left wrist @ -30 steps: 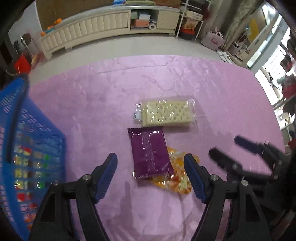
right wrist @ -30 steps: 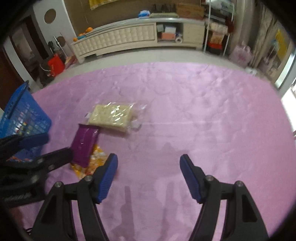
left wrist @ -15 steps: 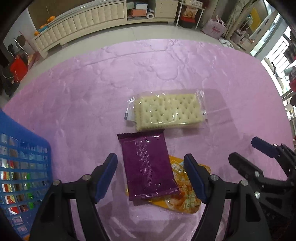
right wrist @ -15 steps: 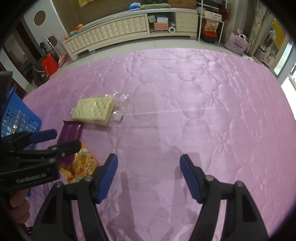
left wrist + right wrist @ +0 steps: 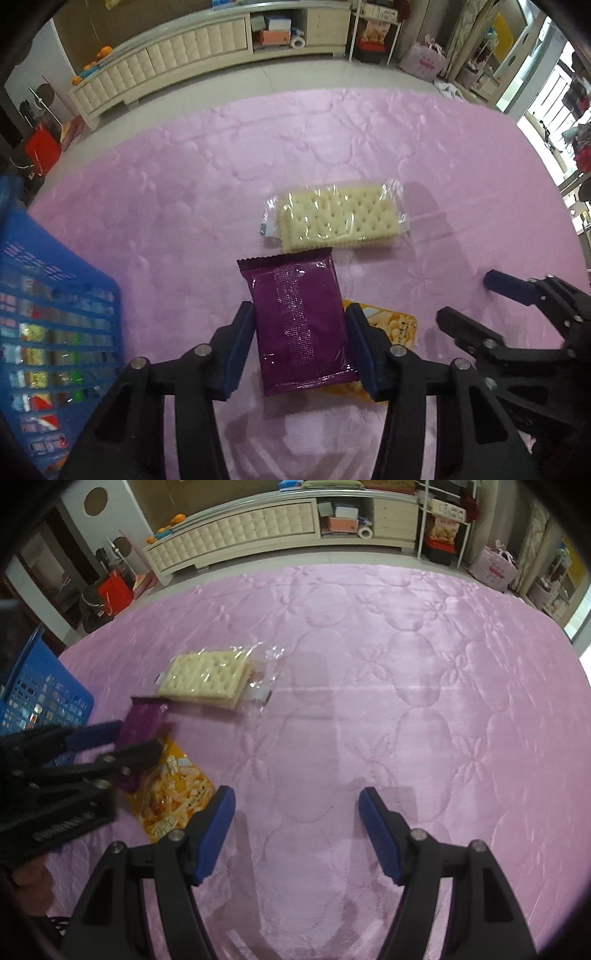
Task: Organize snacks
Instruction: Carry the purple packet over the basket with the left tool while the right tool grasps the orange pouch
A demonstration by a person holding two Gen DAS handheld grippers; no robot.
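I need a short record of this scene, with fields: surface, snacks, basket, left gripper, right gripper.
surface: pink quilt
snacks: purple packet lying on an orange packet; crackers in clear wrap just beyond
basket: blue basket, left of the snacks, packets inside
left gripper: jaws just been closing, pads at both long edges of the purple packet
right gripper: open, nothing between the jaws, over bare quilt

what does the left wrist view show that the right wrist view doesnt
Only the left wrist view shows the left tongs from behind, their jaws just closing on both long edges of the purple snack packet.

Only the right wrist view shows the right tongs open over bare pink quilt.

Both show the cracker pack, orange snack bag under the purple packet, and blue basket.
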